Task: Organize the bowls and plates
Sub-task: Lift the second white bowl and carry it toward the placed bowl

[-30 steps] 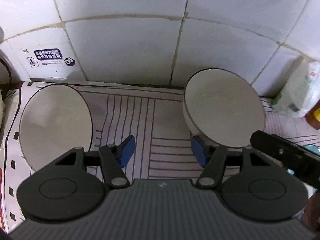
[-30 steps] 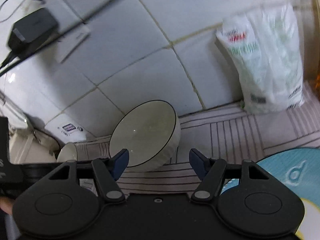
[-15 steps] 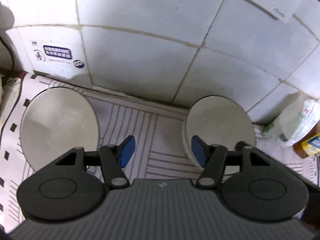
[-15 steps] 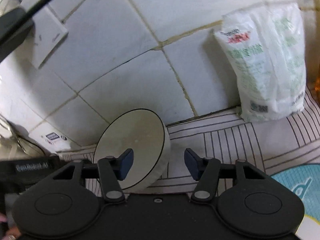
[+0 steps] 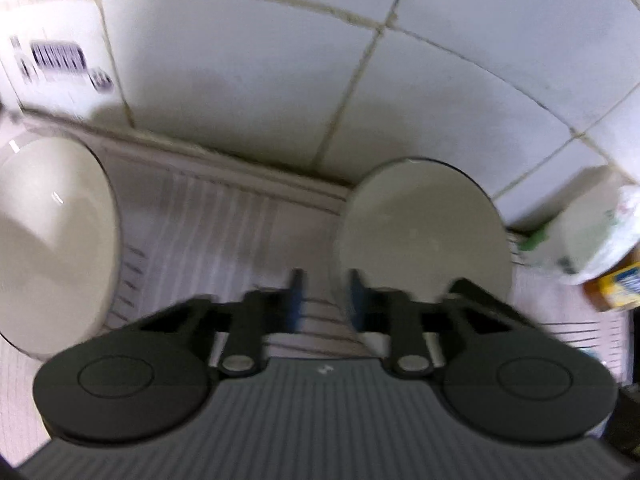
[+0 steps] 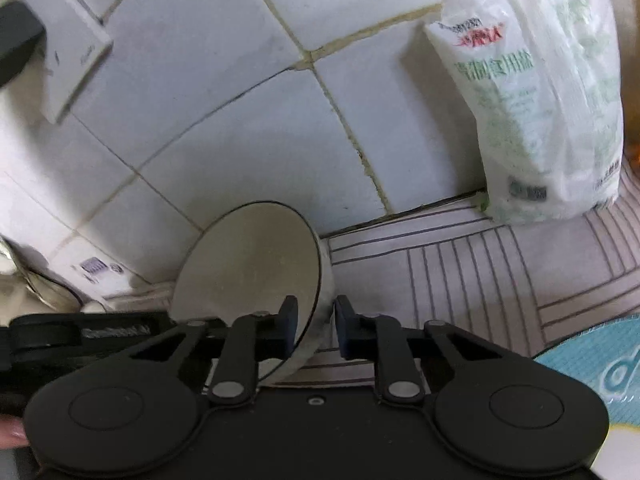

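A white bowl with a dark rim (image 6: 256, 272) stands on the striped mat near the tiled wall. My right gripper (image 6: 315, 326) has its jaws closed on the bowl's near rim, one finger inside and one outside. In the left wrist view the same bowl (image 5: 424, 232) is at centre right, and my left gripper (image 5: 325, 300) has its jaws narrowed around the bowl's left rim; whether they touch it is blurred. A second white bowl (image 5: 52, 240) sits at the far left of that view.
A white and green plastic bag (image 6: 536, 96) leans on the wall at the right. A teal mat (image 6: 600, 364) lies at the lower right. A wall socket (image 6: 64, 56) is at upper left. A yellow packet (image 5: 616, 288) lies past the bag.
Both grippers have narrowed from wide open to nearly shut. The right gripper has moved in and closed on the bowl's rim; the left has moved closer to the bowl's left edge.
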Demonstrator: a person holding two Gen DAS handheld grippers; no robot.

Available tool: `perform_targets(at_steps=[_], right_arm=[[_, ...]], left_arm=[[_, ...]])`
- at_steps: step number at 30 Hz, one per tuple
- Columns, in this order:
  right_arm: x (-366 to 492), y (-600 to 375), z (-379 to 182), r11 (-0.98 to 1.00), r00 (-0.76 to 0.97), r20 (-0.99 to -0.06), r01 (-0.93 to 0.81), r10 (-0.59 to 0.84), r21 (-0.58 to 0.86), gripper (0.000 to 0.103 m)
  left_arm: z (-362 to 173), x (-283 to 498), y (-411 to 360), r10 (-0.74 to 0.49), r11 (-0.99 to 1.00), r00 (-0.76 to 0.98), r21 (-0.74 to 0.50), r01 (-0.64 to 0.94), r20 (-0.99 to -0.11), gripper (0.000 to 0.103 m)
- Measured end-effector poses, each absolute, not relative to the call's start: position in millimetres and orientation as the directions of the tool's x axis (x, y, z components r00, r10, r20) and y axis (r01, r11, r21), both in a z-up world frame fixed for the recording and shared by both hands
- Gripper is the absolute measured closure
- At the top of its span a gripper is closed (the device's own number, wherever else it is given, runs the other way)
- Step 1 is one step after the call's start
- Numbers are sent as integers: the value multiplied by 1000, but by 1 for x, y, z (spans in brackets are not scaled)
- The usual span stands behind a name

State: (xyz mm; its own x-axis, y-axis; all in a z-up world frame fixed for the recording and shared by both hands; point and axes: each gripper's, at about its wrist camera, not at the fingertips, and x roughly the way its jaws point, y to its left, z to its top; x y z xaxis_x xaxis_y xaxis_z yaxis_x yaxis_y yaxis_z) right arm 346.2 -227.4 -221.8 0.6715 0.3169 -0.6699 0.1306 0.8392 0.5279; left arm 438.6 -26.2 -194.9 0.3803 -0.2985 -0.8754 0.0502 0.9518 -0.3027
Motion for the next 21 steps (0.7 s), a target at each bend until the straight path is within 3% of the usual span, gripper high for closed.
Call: perform_targets(at_steps=[21], right_arm=[[252,-236,-167,822,655,-674,138,342,552,84]], left_arm=[[-121,346,-38,-281,955,344,-227,190,-896,93]])
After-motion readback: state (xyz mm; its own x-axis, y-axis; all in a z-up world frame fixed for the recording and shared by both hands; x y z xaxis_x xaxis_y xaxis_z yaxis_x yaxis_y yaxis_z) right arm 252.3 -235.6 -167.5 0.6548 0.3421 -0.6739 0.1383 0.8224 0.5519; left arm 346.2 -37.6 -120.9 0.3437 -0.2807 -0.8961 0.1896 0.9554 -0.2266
